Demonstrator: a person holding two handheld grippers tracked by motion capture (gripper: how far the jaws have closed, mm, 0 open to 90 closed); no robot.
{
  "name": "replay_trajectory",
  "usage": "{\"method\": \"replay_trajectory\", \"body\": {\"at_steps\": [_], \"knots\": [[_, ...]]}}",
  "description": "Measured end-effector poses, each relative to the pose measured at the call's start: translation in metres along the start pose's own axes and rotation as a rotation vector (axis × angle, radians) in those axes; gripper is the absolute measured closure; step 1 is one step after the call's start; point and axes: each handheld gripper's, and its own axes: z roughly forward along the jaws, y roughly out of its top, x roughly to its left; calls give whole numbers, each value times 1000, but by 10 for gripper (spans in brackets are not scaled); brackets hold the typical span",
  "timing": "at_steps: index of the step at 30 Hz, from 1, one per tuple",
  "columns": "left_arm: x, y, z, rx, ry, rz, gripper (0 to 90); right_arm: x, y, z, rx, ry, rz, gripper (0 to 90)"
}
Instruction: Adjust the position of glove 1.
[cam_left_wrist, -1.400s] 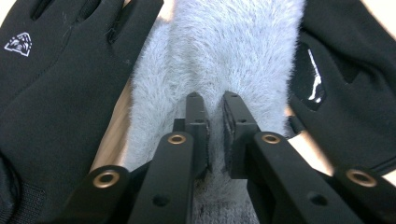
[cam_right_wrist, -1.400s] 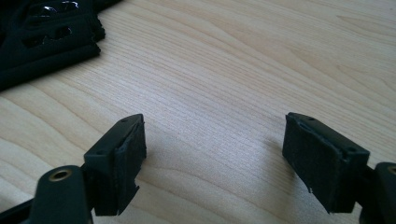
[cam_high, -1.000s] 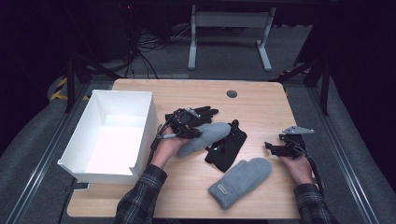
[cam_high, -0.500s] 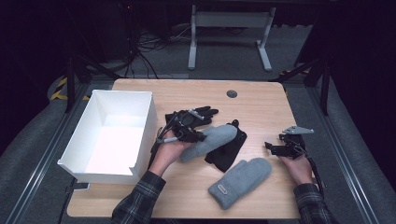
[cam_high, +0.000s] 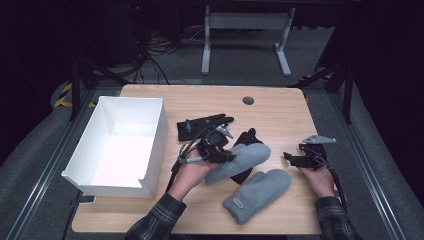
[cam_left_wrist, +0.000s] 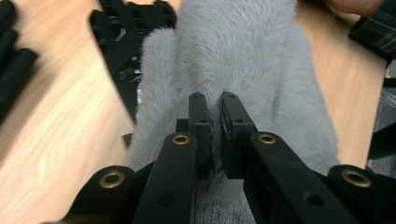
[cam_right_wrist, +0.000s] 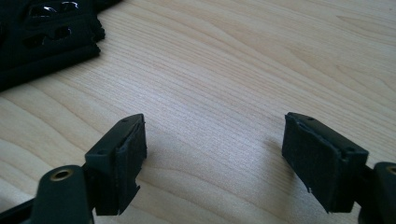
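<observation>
Bare counter (cam_high: 280, 107) beyond gloves, left claw (cam_high: 226, 156) pinching grey mitten (cam_high: 240, 161), now lifted toward box (cam_high: 127, 142), right claw (cam_high: 292, 159) open, unmoved.

Box (cam_high: 117, 145) at table's (cam_high: 280, 107) left edge. Glove (cam_high: 202, 125) just right of box, toward far side. Held mitten (cam_high: 240, 160) near centre, over second glove (cam_high: 247, 140). Other mitten (cam_high: 257, 195) nearer front edge, right of held one. Right gripper (cam_high: 290, 157) well right of both.
</observation>
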Motion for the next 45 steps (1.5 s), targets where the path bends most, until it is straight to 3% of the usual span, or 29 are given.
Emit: {"method": "replay_trajectory", "body": {"at_steps": [6, 14, 23, 27, 30, 31, 34, 40, 45], "knots": [[-27, 7, 8, 17, -12, 38, 855, 0, 0, 0, 0, 0, 1, 226], [-50, 13, 22, 38, -19, 68, 854, 0, 0, 0, 0, 0, 1, 226], [-63, 13, 53, 104, -8, 101, 845, 0, 0, 0, 0, 1, 1, 226], [-63, 9, 61, 109, 15, 124, 761, 0, 0, 0, 0, 1, 1, 226], [-59, 9, 58, 92, 17, 147, 624, 0, 0, 0, 0, 1, 1, 226], [-58, 8, 56, 80, 7, 137, 583, 0, 0, 0, 0, 1, 1, 226], [-54, 7, 44, 48, -13, 140, 526, 0, 0, 0, 0, 1, 1, 226], [-49, -8, 21, 15, -40, 169, 523, 0, 0, 0, 0, 1, 1, 226], [-45, -20, 12, 25, -58, 166, 519, 0, 0, 0, 0, 0, 1, 226]]}}
